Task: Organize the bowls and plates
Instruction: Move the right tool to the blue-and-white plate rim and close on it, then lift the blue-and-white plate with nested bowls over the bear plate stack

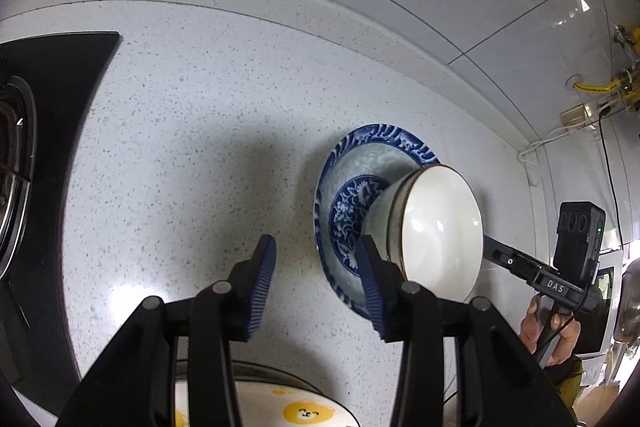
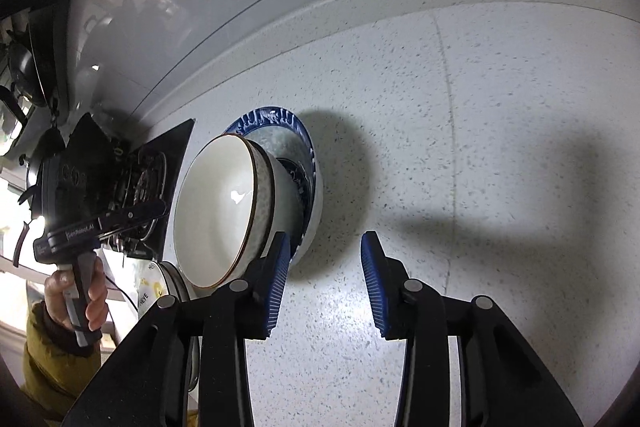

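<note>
Stove (image 1: 52, 115): black glass hob at nine o'clock in the left wrist view, with a burner ring at its far left edge.
Counter (image 1: 192, 131): pale speckled stone, running back to a raised lip and a grey tiled wall at twelve o'clock.
Left gripper (image 1: 316, 287): jaws apart with nothing between them, blue ribbed pads over bare counter; the right pad stands in front of the bowl's near rim, and contact cannot be told. In the right wrist view this tool shows at nine o'clock, held by a hand (image 2: 76, 291) in a mustard sleeve.
Printed dish (image 1: 280, 407): white with yellow bear faces, at six o'clock under the left gripper, mostly hidden.
Plate (image 1: 352, 163): blue-and-white floral, flat on the counter at about three o'clock from the left gripper's pads.
Bowl (image 1: 436, 231): white inside, speckled grey outside with a brown rim, standing in the plate's well; the fisheye makes it seem tipped.
Right gripper (image 2: 324, 283): jaws apart and empty over bare counter, its left pad just in front of the bowl and plate at about ten o'clock; touching or not, I cannot tell. The left wrist view shows it at four o'clock, with a hand (image 1: 548, 323) on its grip.
Gas fitting (image 1: 604, 87): yellow hose and brass valve on the wall at two o'clock.
</note>
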Motion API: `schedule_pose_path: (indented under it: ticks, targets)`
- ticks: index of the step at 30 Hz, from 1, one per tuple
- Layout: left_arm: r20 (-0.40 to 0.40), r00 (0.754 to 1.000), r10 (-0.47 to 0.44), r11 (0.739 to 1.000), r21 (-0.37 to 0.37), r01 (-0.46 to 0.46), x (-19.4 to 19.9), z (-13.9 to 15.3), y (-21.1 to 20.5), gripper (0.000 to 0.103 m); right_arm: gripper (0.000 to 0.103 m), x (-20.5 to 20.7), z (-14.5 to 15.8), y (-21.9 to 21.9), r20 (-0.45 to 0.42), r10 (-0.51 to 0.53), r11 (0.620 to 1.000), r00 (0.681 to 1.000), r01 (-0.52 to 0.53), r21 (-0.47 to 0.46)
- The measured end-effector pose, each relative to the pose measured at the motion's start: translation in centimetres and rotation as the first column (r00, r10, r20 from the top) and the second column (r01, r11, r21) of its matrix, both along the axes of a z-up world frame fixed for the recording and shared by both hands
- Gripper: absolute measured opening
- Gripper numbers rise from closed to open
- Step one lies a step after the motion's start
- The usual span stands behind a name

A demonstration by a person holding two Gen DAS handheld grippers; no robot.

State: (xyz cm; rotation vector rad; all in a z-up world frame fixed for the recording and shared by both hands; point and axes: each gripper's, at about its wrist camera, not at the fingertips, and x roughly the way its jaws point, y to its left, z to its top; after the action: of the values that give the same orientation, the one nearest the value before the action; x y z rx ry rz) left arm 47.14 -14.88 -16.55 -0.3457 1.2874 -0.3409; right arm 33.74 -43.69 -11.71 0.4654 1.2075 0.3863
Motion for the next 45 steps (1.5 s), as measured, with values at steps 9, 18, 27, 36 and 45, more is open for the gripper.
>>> schedule_pose_path:
  ticks: [9,18,27,36,45]
  targets:
    - [-0.079,0.993,-0.083,0.996,0.009,0.084,1.9,-2.9,-1.6,0.040,0.033,1.5,-1.3,0.5,-0.051,0.019,1.000,0.999,-0.019,-0.011]
    - [-0.103,0.985,-0.135,0.991,-0.009,0.135,3.1,-5.1,-2.7,0.039,0.029,2.2,-2.6,1.9,-0.097,0.029,0.999,0.995,-0.032,-0.032]
    - [-0.130,0.980,-0.152,0.987,-0.063,0.145,4.9,-6.2,-1.9,0.034,0.016,3.2,-3.1,3.5,-0.119,0.040,0.998,0.992,-0.045,-0.042]
    - [-0.165,0.967,-0.196,0.974,-0.142,0.174,5.3,-7.4,-2.8,0.011,0.014,2.9,-3.7,3.3,-0.145,0.029,0.999,0.989,-0.035,-0.038]
    - [-0.133,0.978,-0.159,0.981,-0.136,0.141,4.7,-6.5,-1.0,0.010,0.013,2.7,-3.3,4.8,-0.125,0.038,0.997,0.991,-0.046,-0.060]
